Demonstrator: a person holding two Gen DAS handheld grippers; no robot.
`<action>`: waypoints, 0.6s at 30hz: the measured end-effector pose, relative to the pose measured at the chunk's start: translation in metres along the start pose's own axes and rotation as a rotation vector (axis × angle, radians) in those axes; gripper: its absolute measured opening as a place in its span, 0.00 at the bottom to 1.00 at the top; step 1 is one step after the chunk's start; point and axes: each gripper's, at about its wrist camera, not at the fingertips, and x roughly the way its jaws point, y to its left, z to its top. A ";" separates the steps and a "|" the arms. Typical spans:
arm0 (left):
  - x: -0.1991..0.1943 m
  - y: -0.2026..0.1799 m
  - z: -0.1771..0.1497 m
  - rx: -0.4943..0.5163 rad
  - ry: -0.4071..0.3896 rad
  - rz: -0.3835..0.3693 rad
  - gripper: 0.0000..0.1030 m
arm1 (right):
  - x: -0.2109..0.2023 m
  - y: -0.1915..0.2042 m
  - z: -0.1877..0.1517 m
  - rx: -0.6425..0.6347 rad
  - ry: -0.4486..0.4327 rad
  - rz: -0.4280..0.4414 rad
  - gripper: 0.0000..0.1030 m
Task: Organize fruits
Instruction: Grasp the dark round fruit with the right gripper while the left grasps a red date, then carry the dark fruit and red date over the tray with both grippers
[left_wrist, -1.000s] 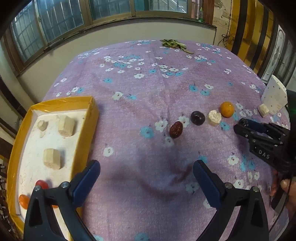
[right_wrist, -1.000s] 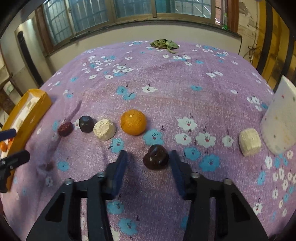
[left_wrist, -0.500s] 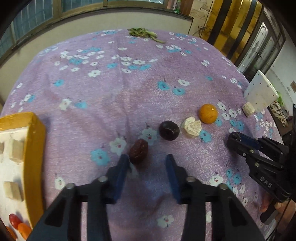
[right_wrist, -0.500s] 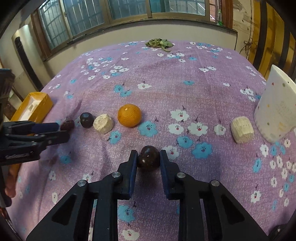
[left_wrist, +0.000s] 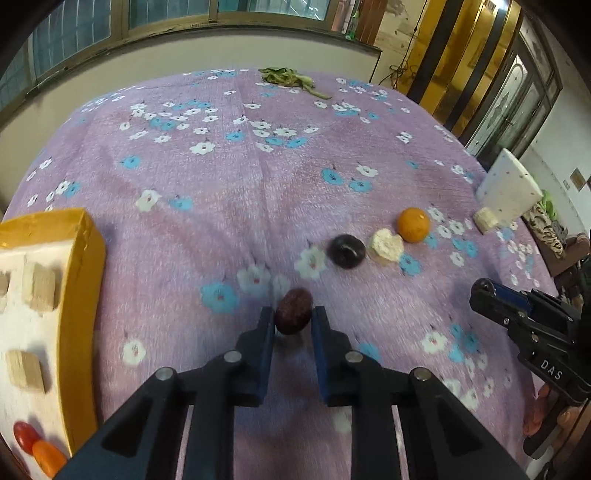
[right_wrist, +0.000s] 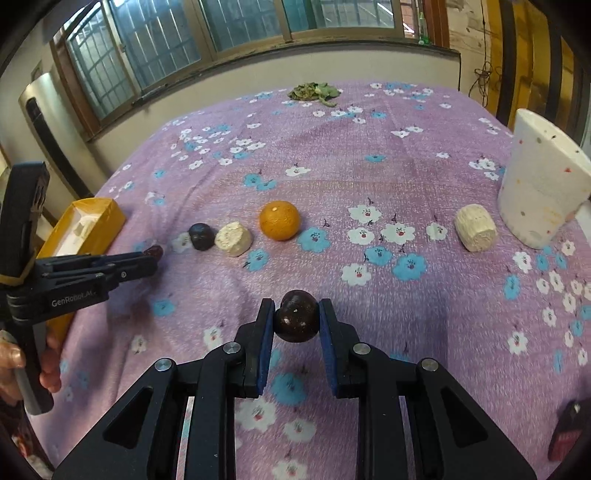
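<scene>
Well apart: orange (right_wrist: 279, 220), tray (right_wrist: 110, 218) edge.

A home room: a flowered purple tablecloth (right_wrist: 332, 155) beneath barred windows (right_wrist: 155, 40), beside an ornate glass door (left_wrist: 517, 99).

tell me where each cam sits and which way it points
Left wrist: on the left gripper, looking along its fingers, shut on a red date; yellow tray at left, right gripper at right.
Right wrist: on the right gripper, shut on a dark round fruit; left gripper and hand at left.
Shared: orange, white cup, purple cloth.
</scene>
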 end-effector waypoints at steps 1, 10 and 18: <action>-0.005 0.000 -0.005 -0.003 -0.004 -0.009 0.22 | -0.005 0.003 -0.002 -0.003 -0.006 -0.005 0.22; -0.017 0.003 -0.029 0.034 0.022 -0.028 0.22 | -0.017 0.024 -0.027 -0.044 0.018 -0.064 0.23; -0.013 -0.008 -0.017 0.063 -0.009 -0.025 0.39 | -0.004 0.022 -0.044 -0.026 0.071 -0.091 0.23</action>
